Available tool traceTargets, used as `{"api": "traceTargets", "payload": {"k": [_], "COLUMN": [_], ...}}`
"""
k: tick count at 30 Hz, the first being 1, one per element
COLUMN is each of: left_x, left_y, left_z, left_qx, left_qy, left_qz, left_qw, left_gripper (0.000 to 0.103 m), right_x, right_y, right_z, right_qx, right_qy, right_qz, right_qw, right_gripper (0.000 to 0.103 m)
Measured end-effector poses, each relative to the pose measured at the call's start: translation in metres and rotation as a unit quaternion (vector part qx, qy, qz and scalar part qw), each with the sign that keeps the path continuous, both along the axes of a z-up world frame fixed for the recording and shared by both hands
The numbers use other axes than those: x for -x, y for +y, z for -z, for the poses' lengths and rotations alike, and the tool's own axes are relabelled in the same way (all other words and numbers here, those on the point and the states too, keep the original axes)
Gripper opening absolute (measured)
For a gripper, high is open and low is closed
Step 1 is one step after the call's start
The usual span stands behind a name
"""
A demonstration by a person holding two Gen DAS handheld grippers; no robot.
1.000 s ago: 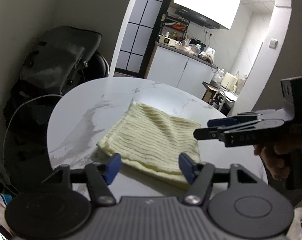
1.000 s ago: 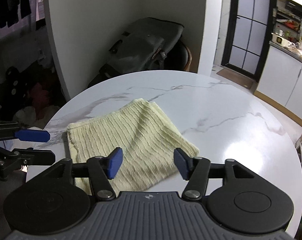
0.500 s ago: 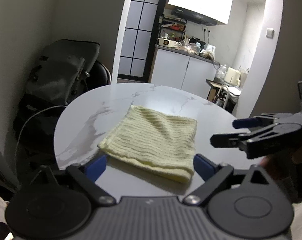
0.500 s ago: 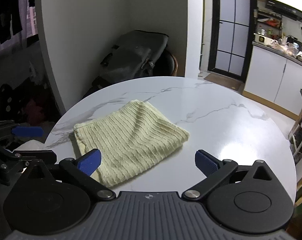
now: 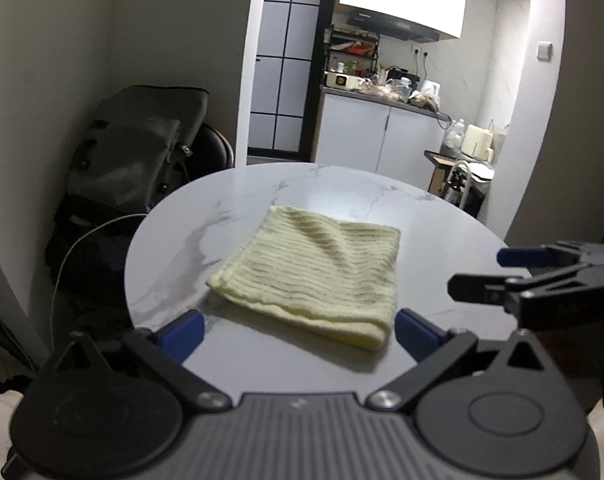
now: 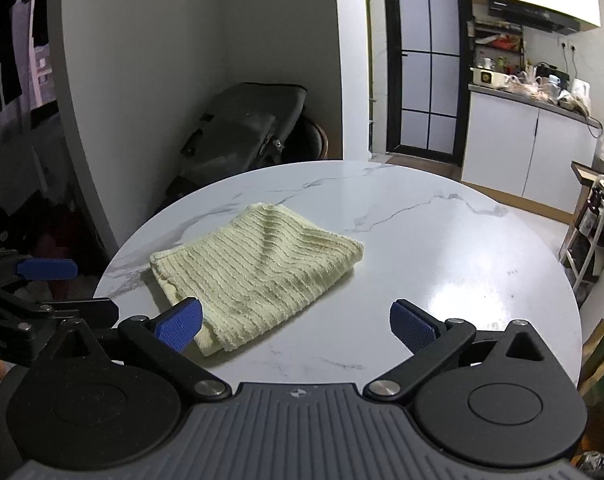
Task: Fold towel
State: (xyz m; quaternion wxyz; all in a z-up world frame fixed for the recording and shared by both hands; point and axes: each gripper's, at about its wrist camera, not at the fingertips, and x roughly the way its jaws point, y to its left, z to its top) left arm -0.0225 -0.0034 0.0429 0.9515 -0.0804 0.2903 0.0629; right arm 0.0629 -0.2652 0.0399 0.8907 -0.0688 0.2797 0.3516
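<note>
Fingers of left gripper [image 5: 298, 330] spread wide, blue ribbed pads [image 5: 180, 332] empty; right gripper [image 6: 296, 326] likewise released, holding nothing. Just ahead of both, between the pads, folded pale-yellow ribbed towel [image 5: 315, 272] lies flat, roughly square, thick folded edge facing the left gripper, on round white marble-pattern table [image 6: 441, 264]. Beyond the table's far-left edge, dark grey fabric bag [image 5: 134, 148] slumped against the wall; white cable [image 5: 78, 248] loops below it.

Ribbed cloth towel [image 5: 317, 268], glossy marble table [image 6: 441, 264]
</note>
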Motion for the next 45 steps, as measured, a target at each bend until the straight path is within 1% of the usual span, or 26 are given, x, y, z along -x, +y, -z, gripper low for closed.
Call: {"api": "traceTargets", "payload": {"k": [1,3,4,5,6,8,10,13,15,18,20,26,31,35,40,43,45], "left_x": [0.001,0.002,0.002,0.003,0.004,0.005,0.006,0.009,0.014,0.023,0.03,0.04,0.041,0.038,0.036,0.038,0.037], "left_y": [0.0,-0.002,-0.004,-0.005,-0.005,-0.002,0.001,0.003,0.004,0.005,0.004,-0.005,-0.009,-0.011,-0.016,-0.016,-0.016], "left_z": [0.0,0.0,0.001,0.002,0.003,0.006,0.009,0.015,0.017,0.019,0.02,0.01,0.006,0.01,0.017,0.022,0.024], "left_qx": [-0.005,-0.027,-0.046,-0.057,-0.059,-0.057,-0.055,-0.052,-0.049,-0.041,-0.033,-0.053,-0.051,-0.05,-0.063,-0.064,-0.063], "left_qy": [-0.003,0.0,0.003,0.002,-0.001,-0.012,-0.018,-0.009,-0.003,0.003,0.005,-0.007,-0.012,-0.008,0.004,0.01,0.014], "left_qz": [-0.002,-0.003,-0.004,-0.003,-0.003,-0.016,-0.028,-0.033,-0.035,-0.045,-0.046,-0.051,-0.059,-0.07,-0.064,-0.058,-0.058], "left_qw": [1.0,0.9996,0.9989,0.9984,0.9983,0.9982,0.9979,0.9981,0.9982,0.9982,0.9984,0.9973,0.9969,0.9963,0.9959,0.9962,0.9963], "left_gripper": [0.103,0.103,0.103,0.103,0.103,0.103,0.103,0.103,0.103,0.103,0.103,0.103,0.103,0.103,0.103,0.103,0.103], "right_x": [0.004,0.008,0.011,0.013,0.014,0.019,0.024,0.033,0.04,0.048,0.053,0.061,0.066,0.066,0.064,0.064,0.063], "right_y": [0.0,-0.001,-0.002,-0.003,-0.006,-0.008,-0.009,-0.009,-0.011,-0.011,-0.008,-0.004,-0.006,-0.01,-0.019,-0.021,-0.021], "right_z": [0.001,0.001,0.002,0.003,0.004,0.008,0.013,0.017,0.019,0.02,0.019,0.017,0.018,0.021,0.026,0.029,0.031], "right_qx": [-0.002,-0.003,-0.002,-0.006,-0.017,-0.036,-0.042,-0.037,-0.04,-0.042,-0.034,-0.038,-0.03,-0.029,-0.038,-0.028,-0.03], "right_qy": [-0.008,-0.018,-0.027,-0.033,-0.032,-0.03,-0.032,-0.035,-0.03,-0.024,-0.033,-0.032,-0.038,-0.032,-0.02,-0.018,-0.01], "right_qz": [0.007,0.015,0.022,0.028,0.035,0.047,0.054,0.065,0.071,0.066,0.061,0.057,0.073,0.081,0.086,0.088,0.083], "right_qw": [1.0,1.0,0.999,0.999,0.999,0.998,0.997,0.997,0.996,0.997,0.997,0.997,0.996,0.996,0.995,0.996,0.996], "right_gripper": [0.102,0.102,0.102,0.102,0.102,0.102,0.102,0.102,0.102,0.102,0.102,0.102,0.102,0.102,0.102,0.102,0.102]}}
